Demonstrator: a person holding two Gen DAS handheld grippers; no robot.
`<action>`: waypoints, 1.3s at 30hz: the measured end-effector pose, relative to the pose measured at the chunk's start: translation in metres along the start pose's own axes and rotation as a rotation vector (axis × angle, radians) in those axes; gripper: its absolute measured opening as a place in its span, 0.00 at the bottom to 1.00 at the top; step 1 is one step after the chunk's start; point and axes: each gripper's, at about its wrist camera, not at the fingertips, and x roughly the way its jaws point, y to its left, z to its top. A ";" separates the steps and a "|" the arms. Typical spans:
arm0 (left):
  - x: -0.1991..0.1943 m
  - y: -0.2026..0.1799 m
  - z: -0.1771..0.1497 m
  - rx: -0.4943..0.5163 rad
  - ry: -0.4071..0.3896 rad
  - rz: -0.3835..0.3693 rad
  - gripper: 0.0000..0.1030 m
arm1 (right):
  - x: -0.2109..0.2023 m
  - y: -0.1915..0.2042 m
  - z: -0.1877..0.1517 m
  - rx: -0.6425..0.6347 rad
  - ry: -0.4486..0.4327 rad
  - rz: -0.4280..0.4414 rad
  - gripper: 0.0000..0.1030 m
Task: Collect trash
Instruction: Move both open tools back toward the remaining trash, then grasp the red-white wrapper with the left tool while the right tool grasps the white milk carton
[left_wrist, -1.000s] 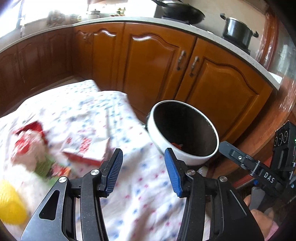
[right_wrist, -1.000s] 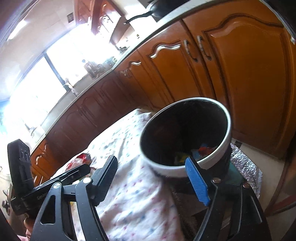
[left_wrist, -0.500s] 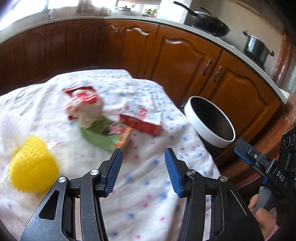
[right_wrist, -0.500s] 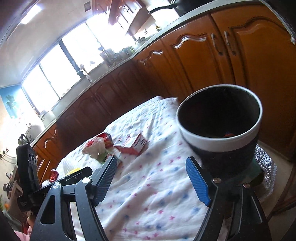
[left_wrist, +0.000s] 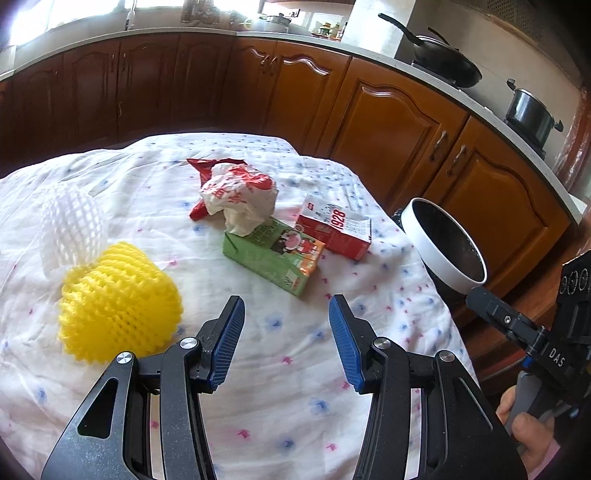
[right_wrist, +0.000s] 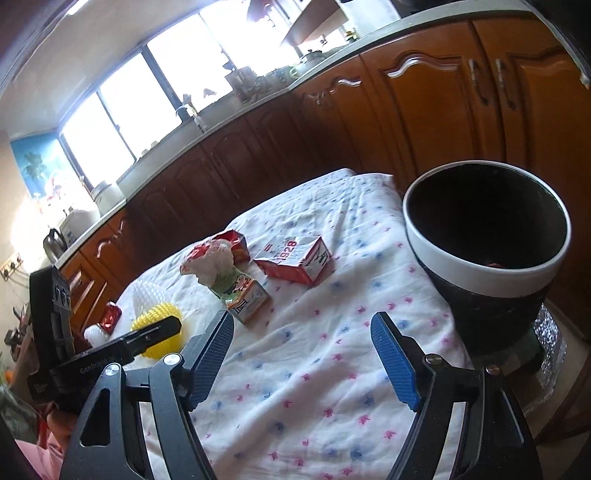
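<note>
Trash lies on a table with a white flowered cloth (left_wrist: 280, 354): a yellow foam net (left_wrist: 118, 306), a white foam net (left_wrist: 72, 221), a crumpled red-and-white plastic bag (left_wrist: 240, 195), a green carton (left_wrist: 273, 254) and a red-and-white carton marked 1928 (left_wrist: 334, 229). A black bin with a white rim (right_wrist: 487, 254) stands off the table's right edge. My left gripper (left_wrist: 286, 332) is open and empty, short of the green carton. My right gripper (right_wrist: 303, 354) is open and empty, left of the bin. The cartons also show in the right wrist view (right_wrist: 295, 260).
Wooden kitchen cabinets (left_wrist: 388, 122) run behind the table and the bin. A wok (left_wrist: 443, 62) and a pot (left_wrist: 528, 110) stand on the counter. A small red object (right_wrist: 110, 315) lies at the table's far left edge.
Both grippers have swung left, away from the bin and toward the trash on the table. The view has pulled back, so the yellow net and cartons show in full.
</note>
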 end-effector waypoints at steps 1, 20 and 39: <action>0.000 0.001 0.000 -0.003 -0.001 0.000 0.48 | 0.003 0.001 0.001 -0.014 0.007 0.001 0.76; 0.028 0.026 0.059 -0.060 0.033 0.034 0.63 | 0.100 0.032 0.059 -0.446 0.205 -0.006 0.83; 0.066 0.023 0.079 -0.024 0.058 0.071 0.37 | 0.153 0.038 0.048 -0.569 0.303 0.000 0.57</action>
